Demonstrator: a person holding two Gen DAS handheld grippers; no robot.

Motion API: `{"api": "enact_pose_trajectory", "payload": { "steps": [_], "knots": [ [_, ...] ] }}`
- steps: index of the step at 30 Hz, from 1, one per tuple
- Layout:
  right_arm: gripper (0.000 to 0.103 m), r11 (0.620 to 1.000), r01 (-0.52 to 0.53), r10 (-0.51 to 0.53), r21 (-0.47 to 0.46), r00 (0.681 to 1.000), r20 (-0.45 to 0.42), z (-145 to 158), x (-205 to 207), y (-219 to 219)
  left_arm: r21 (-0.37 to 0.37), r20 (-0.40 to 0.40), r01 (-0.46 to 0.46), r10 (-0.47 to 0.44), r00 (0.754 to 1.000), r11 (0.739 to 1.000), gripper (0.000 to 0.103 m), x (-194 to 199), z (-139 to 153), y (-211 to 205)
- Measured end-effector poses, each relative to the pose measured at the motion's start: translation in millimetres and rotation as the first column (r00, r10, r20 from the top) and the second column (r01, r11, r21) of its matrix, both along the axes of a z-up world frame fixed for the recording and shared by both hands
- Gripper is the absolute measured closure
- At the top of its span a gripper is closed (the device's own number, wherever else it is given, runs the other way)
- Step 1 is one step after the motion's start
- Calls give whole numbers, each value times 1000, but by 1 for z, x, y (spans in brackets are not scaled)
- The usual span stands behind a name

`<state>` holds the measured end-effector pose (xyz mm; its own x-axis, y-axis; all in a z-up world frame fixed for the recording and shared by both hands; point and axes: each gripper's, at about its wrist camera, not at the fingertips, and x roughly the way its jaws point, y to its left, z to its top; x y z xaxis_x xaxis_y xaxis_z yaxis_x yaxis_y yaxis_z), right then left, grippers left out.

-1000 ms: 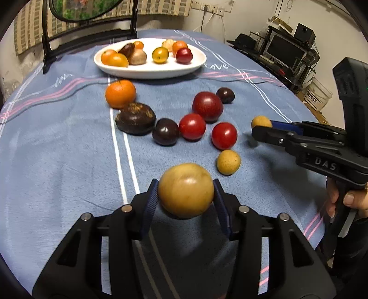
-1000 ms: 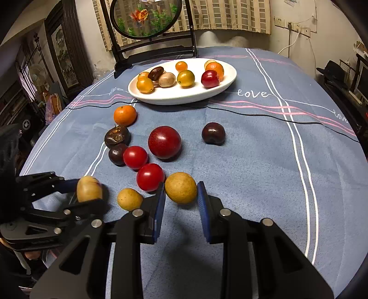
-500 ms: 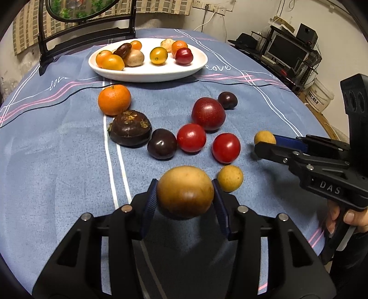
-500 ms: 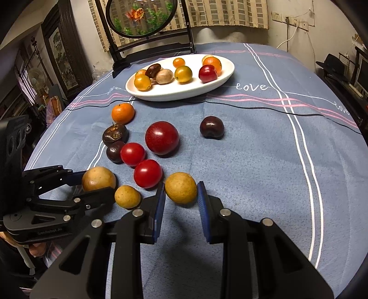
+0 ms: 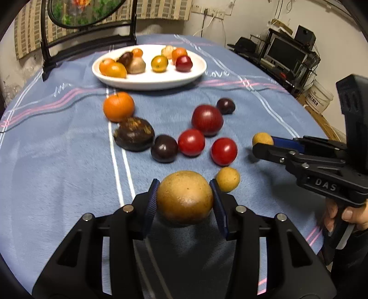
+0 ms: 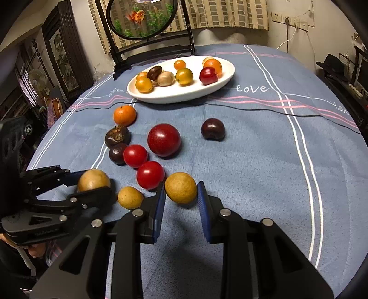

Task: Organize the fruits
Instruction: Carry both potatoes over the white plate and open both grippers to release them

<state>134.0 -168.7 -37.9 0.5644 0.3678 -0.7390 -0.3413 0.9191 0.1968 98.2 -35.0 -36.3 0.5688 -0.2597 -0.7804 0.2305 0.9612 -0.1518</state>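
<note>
- Fruit, loose, on a blue striped tablecloth (image 6: 264,161): one orange tangerine (image 6: 125,115); one wrinkled dark brown fruit (image 6: 117,136) just beside a smaller dark purple plum (image 6: 117,153); two glossy red tomatoes (image 6: 135,155) (image 6: 150,174) near each other; one large dark red plum (image 6: 164,139); one dark purple plum lying apart (image 6: 213,129); one small yellow-brown round fruit (image 6: 130,197) on the cloth between the two grippers.
- Plate, white, oval (image 6: 214,88), at the far side of the cloth: holds a mix of orange, yellow, red, tan and dark fruits.
- Left gripper (image 5: 184,202), black with blue pads: jaws closing, both pads pressed against a large yellow-brown round fruit (image 5: 184,197), which sits between them near the tips, above the cloth in the near foreground.
- Right gripper (image 6: 181,197), same make: clamped on a medium yellow-brown round fruit (image 6: 181,187), held at the fingertips just beside the nearer red tomato.
- Hand (image 5: 349,214), partly visible at the right edge of the left wrist view, wrapped around the right gripper's handle.
- Background: round mirror on a dark stand (image 6: 142,18) behind the plate.
</note>
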Motion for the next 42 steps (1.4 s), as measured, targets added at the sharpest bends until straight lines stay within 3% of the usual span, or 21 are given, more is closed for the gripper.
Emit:
{"api": "enact_pose_trajectory", "payload": {
  "steps": [10,18,25,30,41,42],
  "knots": [
    [74,1000,-12,12,3,992,124,46,11,4,-2,118,-29,29,993,1000,58,14,54,20],
    [74,1000,3,-9,28,976,219,82,59,12,-55,210,-59,69,975,997,58,64,92,33],
    [74,997,35,-46,70,983,177,82,127,21,-58,182,-78,87,979,995,57,120,78,27],
    [74,998,42,-49,49,990,133,74,179,35,-58,111,-104,110,988,993,57,162,51,24],
    [74,999,45,-46,19,999,12,37,250,63,-55,42,-142,144,989,988,57,202,20,30],
    [74,999,44,-44,24,999,-8,34,256,65,-60,40,-150,153,987,987,51,203,18,32]
  ]
}}
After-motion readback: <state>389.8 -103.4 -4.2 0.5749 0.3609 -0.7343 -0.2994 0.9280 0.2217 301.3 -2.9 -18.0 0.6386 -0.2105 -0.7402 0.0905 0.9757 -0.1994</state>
